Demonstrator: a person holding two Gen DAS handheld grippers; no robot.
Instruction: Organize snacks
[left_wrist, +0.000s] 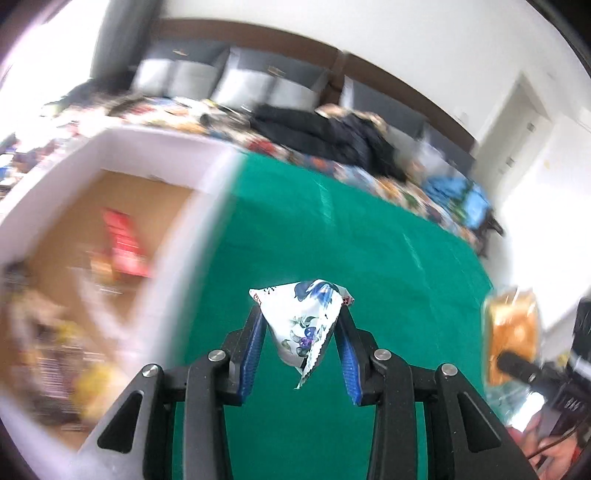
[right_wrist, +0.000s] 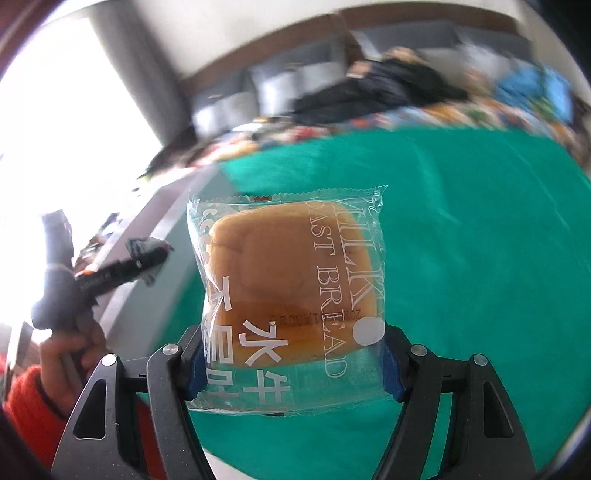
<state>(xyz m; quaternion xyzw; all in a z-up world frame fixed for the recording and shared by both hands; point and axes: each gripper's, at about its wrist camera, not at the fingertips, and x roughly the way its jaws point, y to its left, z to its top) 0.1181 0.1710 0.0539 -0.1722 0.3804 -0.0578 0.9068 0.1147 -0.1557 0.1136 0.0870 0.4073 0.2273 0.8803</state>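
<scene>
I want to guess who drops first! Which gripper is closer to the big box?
Left. The left gripper is right beside the box; the right gripper is farther off over the green cloth.

A green cloth (left_wrist: 332, 229) is covering the counter, stretching smooth and almost bare across the middle of both views (right_wrist: 480, 258), with faint fold lines running across it. At its left side a white-walled cardboard box (left_wrist: 155, 155) is sitting on the cloth, its brown floor showing a red packet (left_wrist: 123, 243) and other blurred snack wrappers in yellow and dark colours that are too smeared to name. Beyond the cloth's far edge a bed with a patterned cover (left_wrist: 388, 184) is carrying a dark garment (left_wrist: 332, 136) and something blue (left_wrist: 454, 192) lying near its right end.
</scene>
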